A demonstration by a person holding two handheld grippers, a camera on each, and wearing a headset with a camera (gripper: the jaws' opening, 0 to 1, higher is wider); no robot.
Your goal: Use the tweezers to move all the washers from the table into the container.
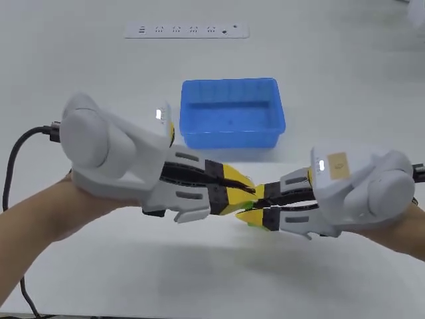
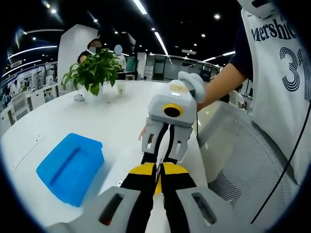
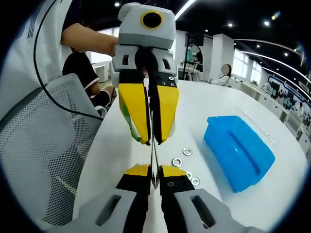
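My two grippers meet tip to tip over the white table. The left gripper (image 1: 247, 189) comes in from the left, the right gripper (image 1: 257, 207) from the right. Thin metal tweezers (image 3: 154, 156) run between them. In the right gripper view, my right gripper (image 3: 154, 173) is shut on one end and the left gripper (image 3: 152, 141) is shut on the other. The left gripper view shows the tweezers (image 2: 157, 175) in the left gripper (image 2: 158, 170). Several washers (image 3: 177, 162) lie on the table beside the blue container (image 3: 240, 150), which stands open behind the grippers (image 1: 229, 83).
A white power strip (image 1: 187, 30) lies at the far edge of the table. A black cable (image 1: 16, 156) trails off the left gripper. A mesh chair (image 2: 243, 160) stands by the table edge, and a potted plant (image 2: 92, 73) sits at the far end.
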